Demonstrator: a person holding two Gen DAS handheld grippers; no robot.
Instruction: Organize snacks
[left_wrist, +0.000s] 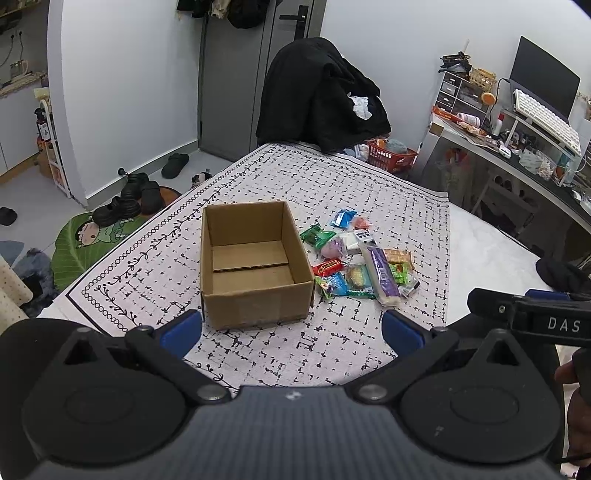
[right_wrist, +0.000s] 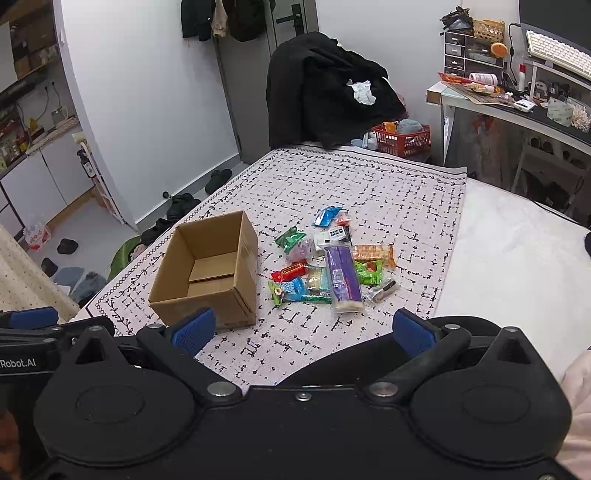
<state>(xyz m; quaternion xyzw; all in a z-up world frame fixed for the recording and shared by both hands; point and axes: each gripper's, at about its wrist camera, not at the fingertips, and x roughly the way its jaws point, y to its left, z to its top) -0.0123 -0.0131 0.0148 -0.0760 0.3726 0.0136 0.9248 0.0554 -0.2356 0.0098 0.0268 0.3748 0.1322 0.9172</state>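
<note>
An open, empty cardboard box (left_wrist: 255, 264) stands on a patterned cloth (left_wrist: 258, 184); it also shows in the right wrist view (right_wrist: 207, 269). A pile of wrapped snacks (left_wrist: 356, 258) lies just right of the box, with a long purple packet (left_wrist: 380, 275) on top; the pile (right_wrist: 332, 262) and the purple packet (right_wrist: 343, 278) also show in the right wrist view. My left gripper (left_wrist: 291, 330) is open and empty, near the box's front wall. My right gripper (right_wrist: 304, 328) is open and empty, short of the pile.
A chair draped with black clothes (left_wrist: 321, 96) stands at the table's far end, with a red basket (left_wrist: 391, 155) beside it. A cluttered desk (left_wrist: 517, 147) is at the right. Shoes and a green mat (left_wrist: 110, 229) lie on the floor at the left.
</note>
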